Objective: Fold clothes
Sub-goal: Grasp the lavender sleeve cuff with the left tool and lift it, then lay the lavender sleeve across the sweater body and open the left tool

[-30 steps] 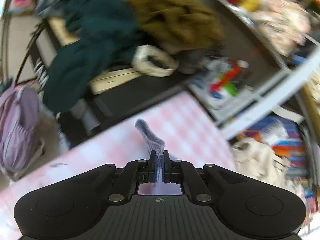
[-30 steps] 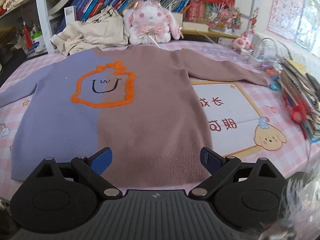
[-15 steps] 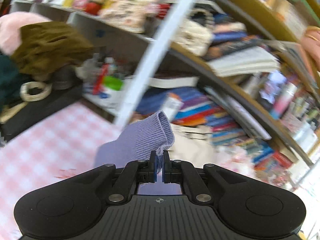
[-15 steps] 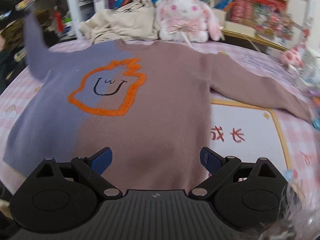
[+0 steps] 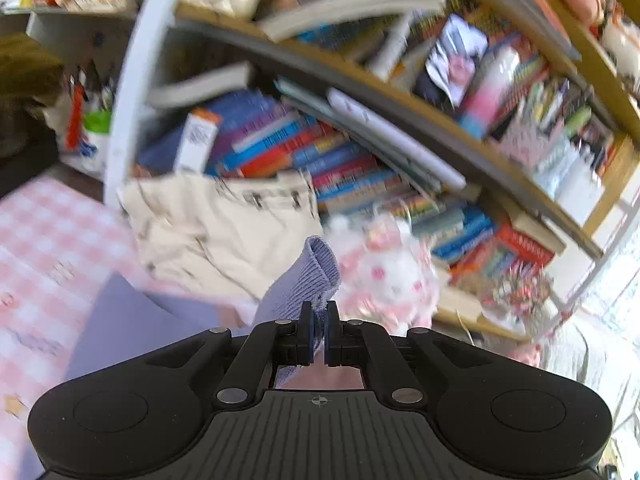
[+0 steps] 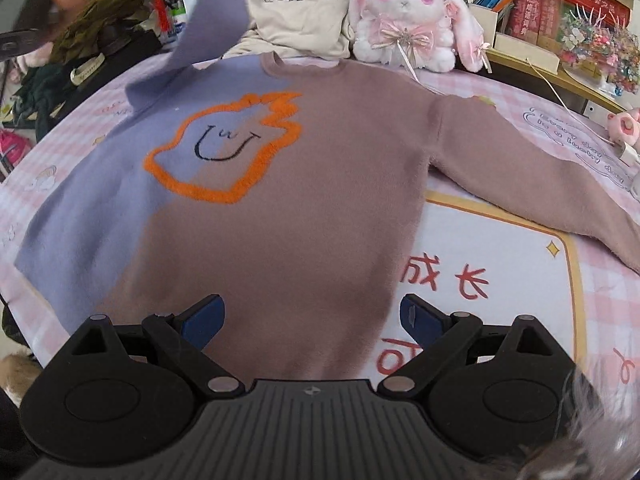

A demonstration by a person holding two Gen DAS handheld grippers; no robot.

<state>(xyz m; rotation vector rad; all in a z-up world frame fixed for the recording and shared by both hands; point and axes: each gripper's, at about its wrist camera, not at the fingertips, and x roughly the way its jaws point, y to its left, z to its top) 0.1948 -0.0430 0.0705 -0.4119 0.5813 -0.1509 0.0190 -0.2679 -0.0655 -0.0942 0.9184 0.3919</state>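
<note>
Left wrist view: my left gripper (image 5: 316,334) is clamped on the lilac sleeve cuff (image 5: 314,276), lifted over the sweater (image 6: 280,200) lying flat on the pink tablecloth (image 6: 520,280). I judge this a sleeve fold, needing the cuff laid across the chest; my right gripper (image 6: 312,320) hovers spread wide, holding nothing.

light: bright, even daylight | left wrist: motion-blurred | right wrist: mostly sharp | edges: fisheye-bent

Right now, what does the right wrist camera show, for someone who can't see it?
A purple-and-brown sweater lies flat on a pink checked tablecloth, its purple sleeve lifted up. The right tongs hover open above its hem; a white plush bunny sits behind.
</note>
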